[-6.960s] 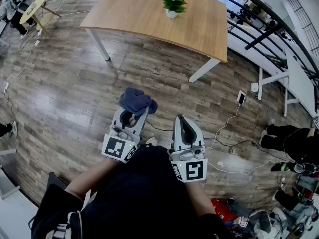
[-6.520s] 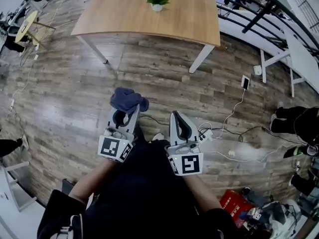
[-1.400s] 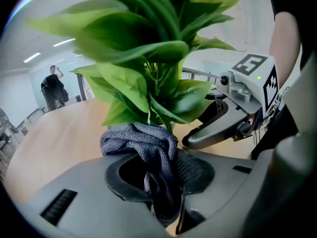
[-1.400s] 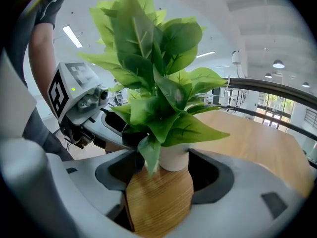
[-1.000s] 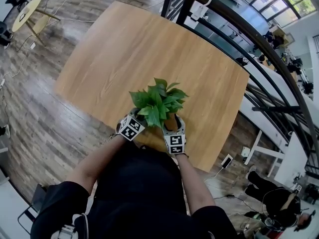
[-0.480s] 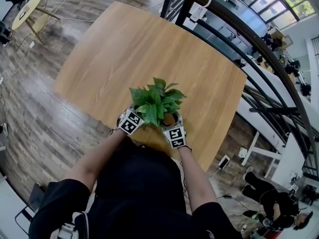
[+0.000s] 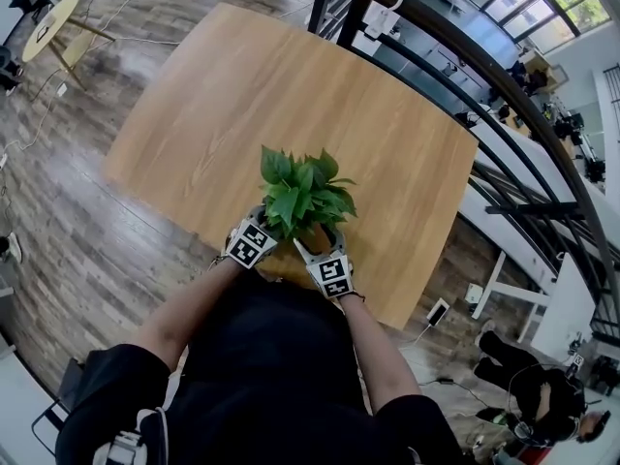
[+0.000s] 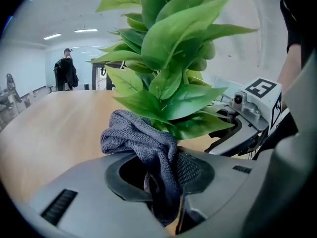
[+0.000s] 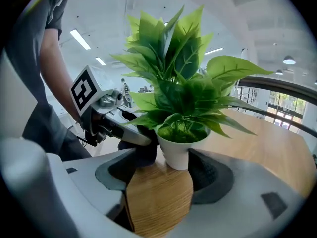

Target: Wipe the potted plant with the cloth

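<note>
The person's two bare forearms reach forward from black sleeves and converge at the near edge of the wooden table. Each holds a hand-held gripper angled inward toward the potted plant, which stands between them.

The left hand-held gripper is clamped on a grey-blue knitted cloth. The cloth bunches up out of the closed jaws and rises just ahead of them. Its upper folds press against the plant's lowest leaves. From the right gripper view, this gripper comes in from the left, and its cloth-filled tip sits against the left side of the white pot. Its marker cube is tipped back toward the person's arm.

The right hand-held gripper has its jaws spread wide with only bare tabletop between them. The pot stands upright just beyond the jaw tips, in line with the gap and nearer the right jaw. Whether that jaw's dark pad touches the pot cannot be made out. The leaves fan out above and ahead of both grippers, hiding their tips in the head view, where only the two marker cubes show beneath the foliage.

Beyond the left hand-held gripper, past the far end of the table, a person in dark clothes stands. A dark railing runs beyond the table's far side.
</note>
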